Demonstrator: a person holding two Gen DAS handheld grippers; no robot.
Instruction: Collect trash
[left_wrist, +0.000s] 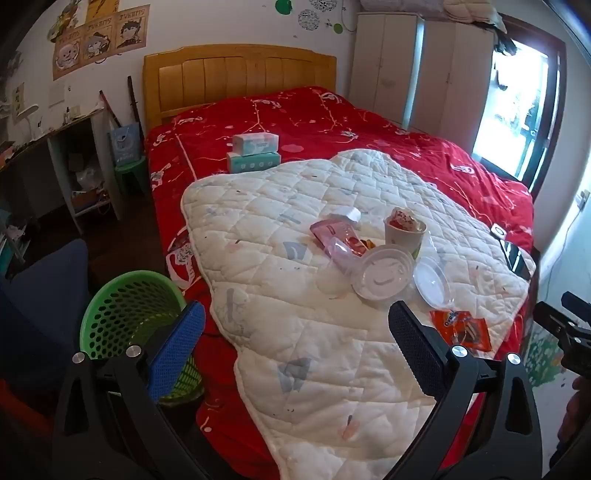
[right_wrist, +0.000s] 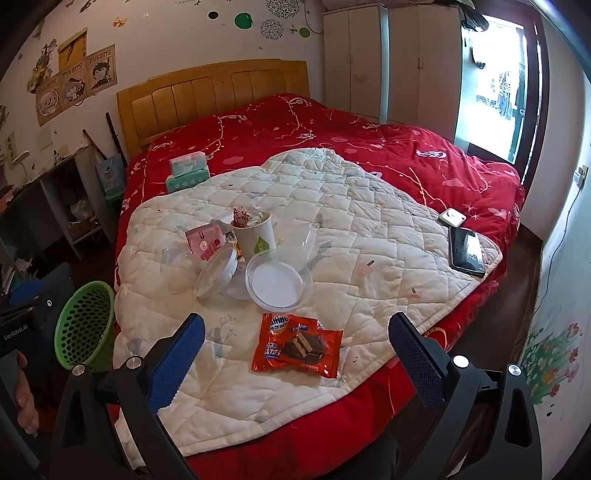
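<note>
Crinkled orange snack wrapper (right_wrist: 295, 345), flat

Each gripper, the left gripper (left_wrist: 295, 343) and the right gripper (right_wrist: 295, 354), has black angular arms studded with round silver screws. One finger pad (left_wrist: 177, 347) is textured blue, the other (left_wrist: 417, 350) textured black. White lettering marks the left gripper's black body.

Two tissue boxes (right_wrist: 187, 172) (stacked), one paper cup (right_wrist: 255, 236), one green basket (right_wrist: 85, 325), one snack wrapper (right_wrist: 295, 345).
</note>
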